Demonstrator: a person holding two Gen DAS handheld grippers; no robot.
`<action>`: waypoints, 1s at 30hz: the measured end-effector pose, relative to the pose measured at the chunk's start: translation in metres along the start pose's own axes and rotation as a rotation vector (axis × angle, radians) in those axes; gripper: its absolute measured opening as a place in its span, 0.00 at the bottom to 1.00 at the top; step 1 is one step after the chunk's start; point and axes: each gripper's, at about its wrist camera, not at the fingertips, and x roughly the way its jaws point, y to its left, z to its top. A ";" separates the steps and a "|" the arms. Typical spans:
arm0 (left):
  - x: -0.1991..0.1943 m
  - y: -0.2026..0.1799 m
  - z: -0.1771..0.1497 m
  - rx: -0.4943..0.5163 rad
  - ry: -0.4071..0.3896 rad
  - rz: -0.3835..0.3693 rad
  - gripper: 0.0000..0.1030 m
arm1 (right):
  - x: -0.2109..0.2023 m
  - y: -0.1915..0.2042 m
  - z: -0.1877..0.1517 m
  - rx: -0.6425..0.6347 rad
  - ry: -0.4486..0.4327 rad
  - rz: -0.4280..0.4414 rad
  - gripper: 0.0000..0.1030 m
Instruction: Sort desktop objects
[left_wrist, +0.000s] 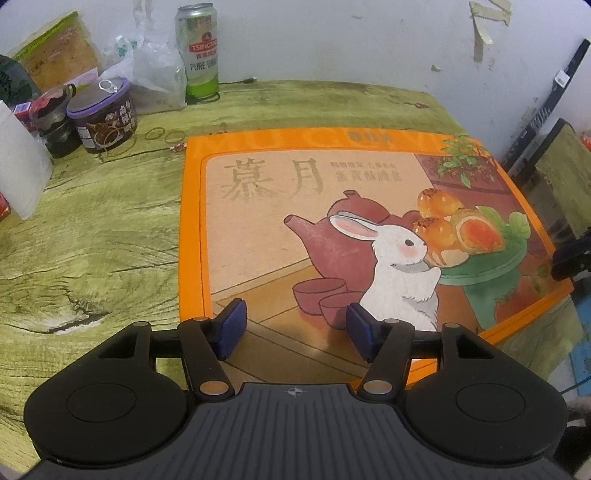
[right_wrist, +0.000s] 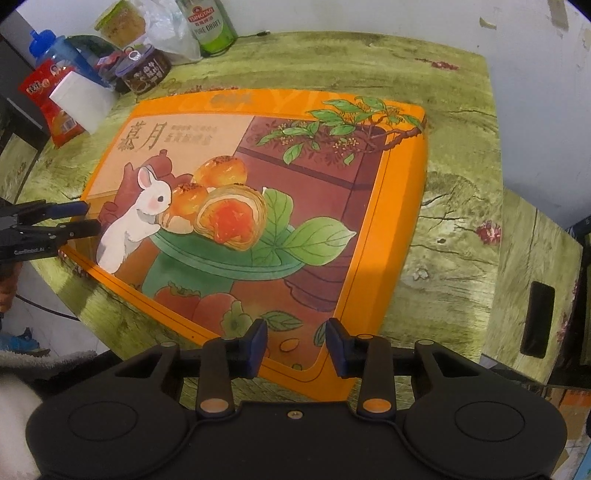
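big orange gift box (left_wrist: 369, 236) lies flat on the green wood-print table (left_wrist: 92, 240). both grippers point steeply down over its near edge.

left gripper (left_wrist: 293, 328): jaws partly open, blue pads apart, box lid showing between them. in the right wrist view its fingers sit one above the other at the box's edge, near closed, but cant tell if they pinch the lid rim or just hover. nothing clearly held.

right gripper (right_wrist: 295, 347): jaws narrowly open, gap between pads, box corner directly below and between them. no pad pressing on anything i can see.

step in hand, my guess: take the box by its near edge w/ both grippers, to lift or shift it.

to do it well:
- get one pad above and one under the rim before closing. lid is flat and slick, a top-only pinch prob slips.
- keep both grips spread along the edge, else box swings.
- lift level, both sides together. lid may come off separate from base.
- beyond the jaws, far left: beer can (left_wrist: 197, 51), purple-lid jar (left_wrist: 105, 114), plastic bag (left_wrist: 155, 74). dont push the box that way, can tips easy.
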 end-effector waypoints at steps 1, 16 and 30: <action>0.000 0.000 0.000 0.001 0.000 0.001 0.59 | 0.001 0.000 0.000 0.000 0.000 0.002 0.33; -0.002 -0.001 0.000 0.016 -0.023 -0.011 0.62 | 0.001 -0.002 -0.005 0.029 -0.042 0.010 0.33; -0.018 -0.008 -0.027 0.179 -0.009 0.038 0.58 | -0.005 0.017 -0.038 -0.103 -0.031 -0.149 0.28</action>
